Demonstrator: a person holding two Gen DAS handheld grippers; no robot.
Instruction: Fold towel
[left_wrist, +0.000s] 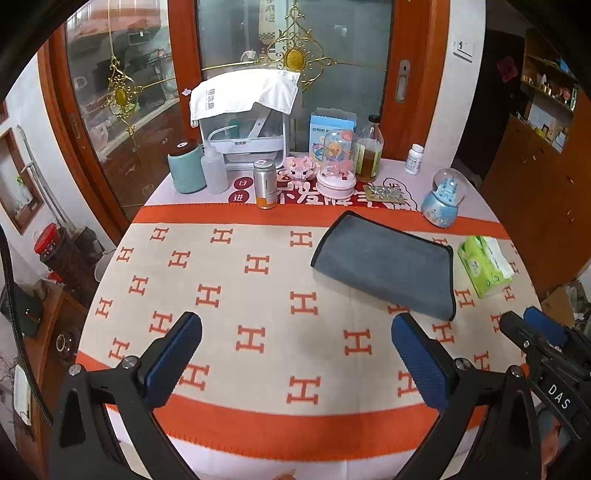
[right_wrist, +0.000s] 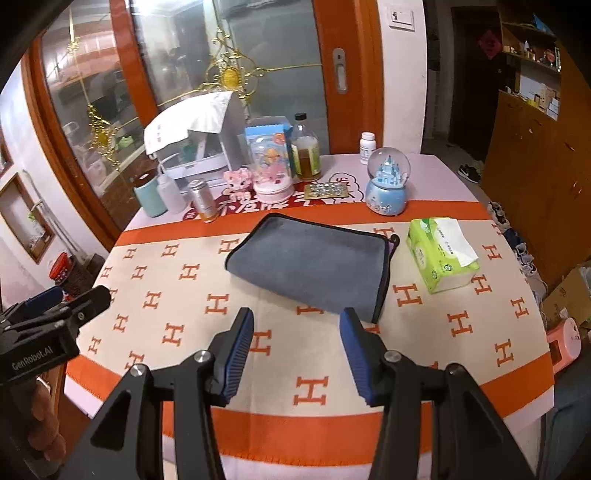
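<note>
Both tongs, left gripper (left_wrist: 296, 360) and right gripper (right_wrist: 296, 354), hang apart and empty low in frame, while the grey towel (right_wrist: 314, 264) lies folded mid-frame near the tissue pack (right_wrist: 441, 254), which a careless grab could knock.

matt grey cloth towel (left_wrist: 386, 264) on woven tablecloth (left_wrist: 229, 295); glossy glass globe (left_wrist: 443, 199)

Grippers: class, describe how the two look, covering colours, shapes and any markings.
Both are black, angular frames with silver screws and two fingers padded in textured blue. The left gripper carries white "GenRobot.AI" lettering on its body, the right gripper "DAS". No cables show.
</note>
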